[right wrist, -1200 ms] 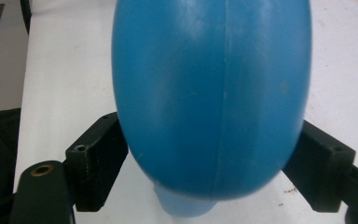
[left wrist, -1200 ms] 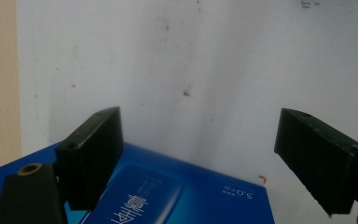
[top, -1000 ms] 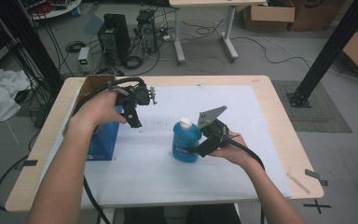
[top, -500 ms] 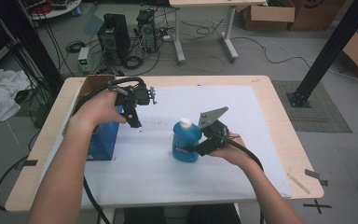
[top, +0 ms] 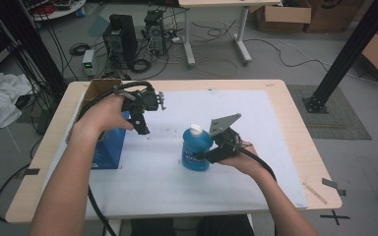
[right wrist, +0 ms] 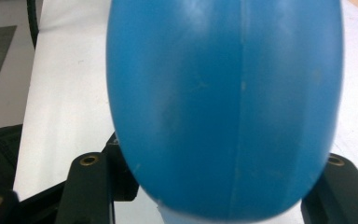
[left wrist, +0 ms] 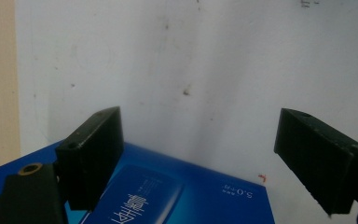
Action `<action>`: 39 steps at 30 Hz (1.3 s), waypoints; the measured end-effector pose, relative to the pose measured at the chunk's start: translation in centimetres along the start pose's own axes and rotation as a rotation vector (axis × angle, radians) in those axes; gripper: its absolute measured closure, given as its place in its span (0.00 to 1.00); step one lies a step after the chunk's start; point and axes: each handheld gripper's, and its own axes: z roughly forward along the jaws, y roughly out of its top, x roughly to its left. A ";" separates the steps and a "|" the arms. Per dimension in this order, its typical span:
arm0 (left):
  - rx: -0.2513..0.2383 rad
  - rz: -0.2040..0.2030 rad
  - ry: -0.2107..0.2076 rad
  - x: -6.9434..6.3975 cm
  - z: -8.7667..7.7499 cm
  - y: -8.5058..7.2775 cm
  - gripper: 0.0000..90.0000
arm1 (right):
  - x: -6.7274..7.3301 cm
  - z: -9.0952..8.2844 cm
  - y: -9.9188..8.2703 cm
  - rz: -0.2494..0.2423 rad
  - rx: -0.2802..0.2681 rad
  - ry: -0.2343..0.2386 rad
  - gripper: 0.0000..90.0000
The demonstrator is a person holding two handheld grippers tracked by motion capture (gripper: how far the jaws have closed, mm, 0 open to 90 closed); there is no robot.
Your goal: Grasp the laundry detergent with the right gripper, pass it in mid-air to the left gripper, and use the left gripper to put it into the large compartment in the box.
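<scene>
A blue plastic bottle (top: 196,150) with a white cap stands upright on the white mat (top: 261,128) near the table's middle. My right gripper (top: 205,156) comes at it from the right. Its jaws have just been closing, and they now press on the bottle's sides. In the right gripper view the bottle (right wrist: 223,102) bulges between the two jaws of the right gripper (right wrist: 214,198). My left gripper (top: 141,129) hovers open over the right edge of a blue box (top: 109,147). In the left gripper view the left gripper (left wrist: 200,154) stands wide above the box (left wrist: 177,196), nothing between its jaws.
An open cardboard box (top: 96,88) sits at the table's back left corner, behind the blue box. Bare mat stretches to the right of the bottle and behind it. Bits of tape (top: 315,192) lie near the table's right front edge.
The right gripper's jaws have drawn in around the blue bottle. Both hands and the bottle stay where they were.
</scene>
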 end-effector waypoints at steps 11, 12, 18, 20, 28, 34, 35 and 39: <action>-0.012 0.007 -0.004 -0.2 -0.3 0.1 0.18 | -0.2 0.0 -0.2 0.001 -0.016 0.018 0.50; -0.014 0.008 -0.007 -0.2 -0.4 0.1 0.18 | -0.2 0.0 -0.2 0.001 -0.016 0.018 0.50; -0.040 0.021 -0.006 -0.5 -1.4 0.3 0.18 | -0.6 0.0 0.2 -0.026 0.006 0.071 0.50; -0.052 0.026 -0.009 -0.6 -1.9 0.3 0.18 | -0.7 -0.1 0.4 -0.036 0.014 0.094 0.50; -0.110 0.061 -0.012 -1.4 -5.4 0.8 0.17 | -1.5 -1.3 3.0 -0.056 -0.009 0.132 0.50; -0.150 0.096 -0.012 -2.3 -8.0 1.5 0.17 | -1.6 -1.7 4.7 -0.083 0.010 0.146 0.50; -0.159 0.112 -0.015 -2.7 -8.9 1.9 0.17 | -1.6 -1.8 5.2 -0.089 0.014 0.149 0.50; -0.173 0.139 -0.023 -3.3 -10.1 2.6 0.17 | -1.4 -1.9 6.2 -0.104 0.018 0.156 0.50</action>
